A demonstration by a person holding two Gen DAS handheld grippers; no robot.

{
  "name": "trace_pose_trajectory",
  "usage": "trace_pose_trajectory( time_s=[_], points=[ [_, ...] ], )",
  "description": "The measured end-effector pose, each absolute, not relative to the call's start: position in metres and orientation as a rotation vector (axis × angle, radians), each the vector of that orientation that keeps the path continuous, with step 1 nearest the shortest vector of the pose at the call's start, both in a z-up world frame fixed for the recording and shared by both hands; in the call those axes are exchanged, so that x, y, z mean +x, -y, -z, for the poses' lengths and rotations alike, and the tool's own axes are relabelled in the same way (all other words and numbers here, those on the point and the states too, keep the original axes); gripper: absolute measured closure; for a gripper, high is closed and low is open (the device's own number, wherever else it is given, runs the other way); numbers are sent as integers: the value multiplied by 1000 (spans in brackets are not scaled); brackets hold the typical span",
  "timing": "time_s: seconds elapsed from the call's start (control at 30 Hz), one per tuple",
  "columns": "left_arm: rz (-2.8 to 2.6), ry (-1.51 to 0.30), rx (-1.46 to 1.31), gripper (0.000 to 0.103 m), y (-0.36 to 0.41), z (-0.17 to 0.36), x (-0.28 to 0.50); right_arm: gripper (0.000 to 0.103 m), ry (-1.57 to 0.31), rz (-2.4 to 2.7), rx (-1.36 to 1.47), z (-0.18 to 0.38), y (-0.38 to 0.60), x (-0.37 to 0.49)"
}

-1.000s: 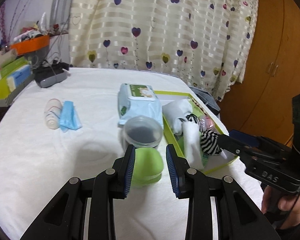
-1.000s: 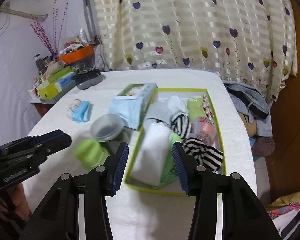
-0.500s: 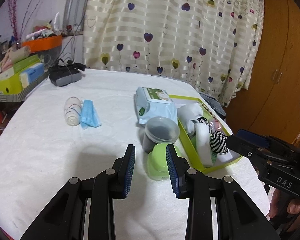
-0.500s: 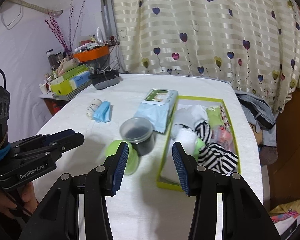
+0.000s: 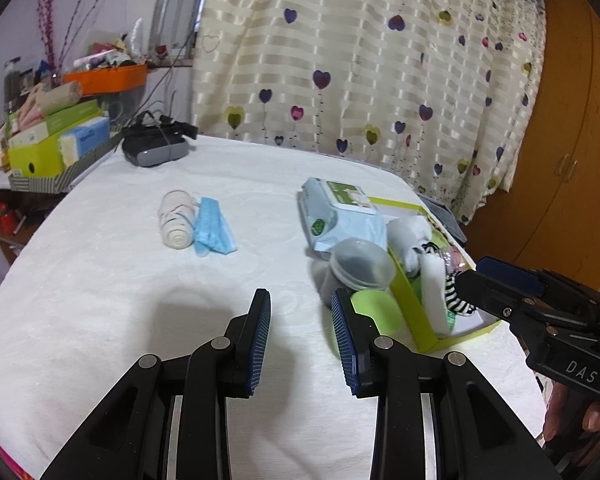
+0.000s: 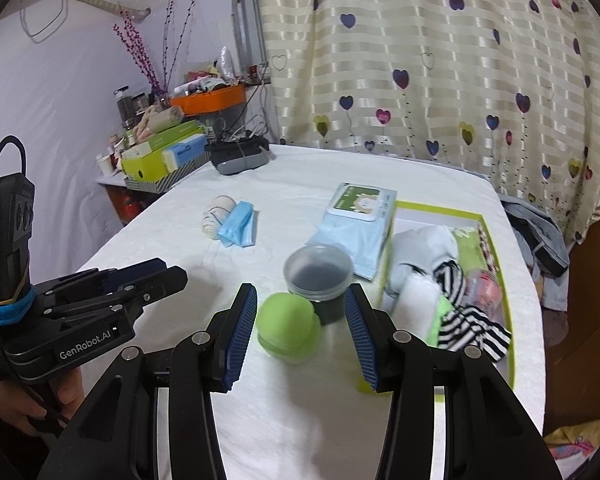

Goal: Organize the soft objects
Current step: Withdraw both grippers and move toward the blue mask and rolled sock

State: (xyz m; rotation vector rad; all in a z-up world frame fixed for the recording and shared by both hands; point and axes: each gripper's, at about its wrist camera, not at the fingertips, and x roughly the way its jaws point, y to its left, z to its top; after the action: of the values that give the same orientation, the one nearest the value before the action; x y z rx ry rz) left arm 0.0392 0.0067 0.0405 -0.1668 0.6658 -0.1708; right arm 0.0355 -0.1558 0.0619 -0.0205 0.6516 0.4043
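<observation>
While both grippers hang empty over the white table [image 5: 100, 320], the left gripper [image 5: 301, 334] with its jaws narrowly parted and the right gripper [image 6: 297, 330] with its jaws wider, no soft thing is held, so the step in hand is judged to be a choice of the next pickup. Socks and cloths are already packed in the green tray [image 6: 510, 336]; a blue mask [image 5: 213, 232] and a bandage roll [image 5: 176, 224] lie apart, well left of it. One of these is probably to be approached, straddled and gripped next.

Left gripper [image 5: 301, 322]: black linkage arms, silver screws, blue ribbed pads, "GenRobot.AI" lettering, blue band on handle. Right gripper [image 6: 300, 322]: same build, "DAS" marking.
</observation>
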Motion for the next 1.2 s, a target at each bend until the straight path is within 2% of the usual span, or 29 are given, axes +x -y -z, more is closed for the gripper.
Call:
trace_pose_trajectory(
  time_s=[1.2],
  points=[
    [46,-688,-238,72,-97,-13,69,55,-734,-568,-77,-41,39,103]
  ],
)
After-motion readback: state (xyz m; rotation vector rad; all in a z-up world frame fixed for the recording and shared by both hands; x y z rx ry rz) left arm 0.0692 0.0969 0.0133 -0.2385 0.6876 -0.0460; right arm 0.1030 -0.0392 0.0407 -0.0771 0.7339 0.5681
